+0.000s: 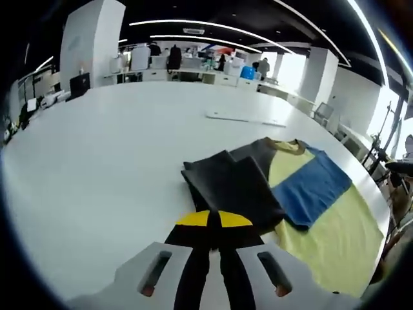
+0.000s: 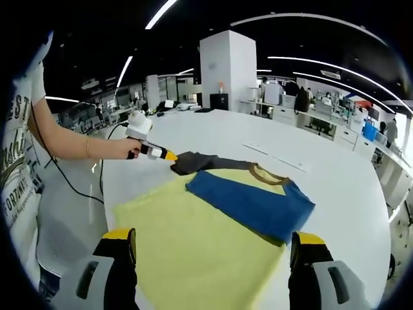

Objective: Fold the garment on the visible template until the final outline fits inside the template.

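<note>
Shirt (image 2: pixel 219 226) lies flat on the white table (image 1: pixel 97 168), one dark sleeve (image 1: pixel 232 184) pinched by the left gripper (image 1: pixel 213 223). Right gripper (image 2: pixel 213 248) hovers above it, jaws wide. I'd pull that sleeve straight across, low, so nothing bunches.

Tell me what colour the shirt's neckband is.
Brownish tan, on the shirt's neckband, clearest in the right gripper view.
</note>
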